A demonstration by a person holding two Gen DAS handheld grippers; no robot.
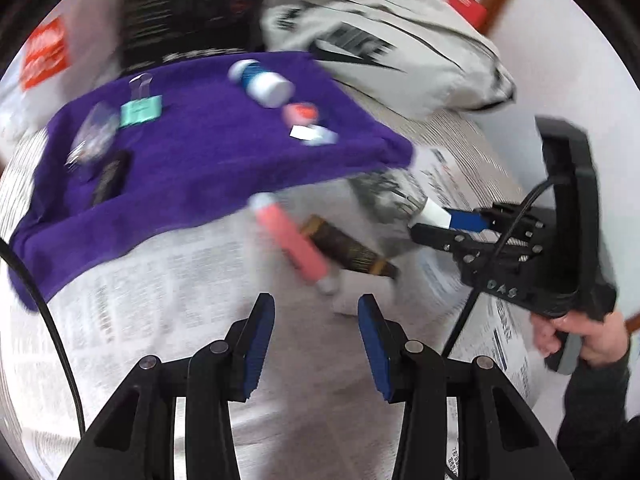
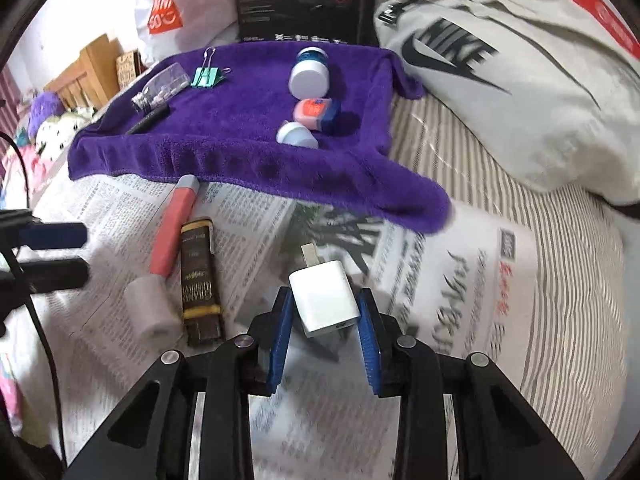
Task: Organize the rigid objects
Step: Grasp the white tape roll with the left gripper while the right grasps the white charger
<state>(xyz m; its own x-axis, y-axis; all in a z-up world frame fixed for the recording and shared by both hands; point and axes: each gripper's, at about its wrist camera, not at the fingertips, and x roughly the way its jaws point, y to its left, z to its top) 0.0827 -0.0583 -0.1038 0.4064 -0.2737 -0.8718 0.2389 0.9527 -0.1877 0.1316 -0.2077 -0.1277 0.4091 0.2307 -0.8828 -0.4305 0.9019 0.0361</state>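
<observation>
My right gripper (image 2: 325,300) is shut on a white USB charger (image 2: 323,296) and holds it over the newspaper (image 2: 256,216); it also shows in the left wrist view (image 1: 448,222). My left gripper (image 1: 316,304) is open and empty above the newspaper (image 1: 160,280), close to a pink tube (image 1: 290,240) and a dark brown tube (image 1: 348,250). Both tubes lie side by side in the right wrist view: pink (image 2: 170,236), brown (image 2: 198,280). The purple towel (image 2: 240,120) carries a white jar (image 2: 309,74), a pink jar (image 2: 316,112), a small white cap (image 2: 296,134), a teal binder clip (image 2: 206,76), a clear bottle (image 2: 160,86) and a black pen (image 2: 148,120).
A grey Nike bag (image 2: 500,80) lies to the right of the towel on the striped bedding (image 2: 560,280). A black box (image 2: 304,0) stands behind the towel, beside a white shopping bag (image 2: 176,8). A black cable (image 1: 60,320) hangs at the left.
</observation>
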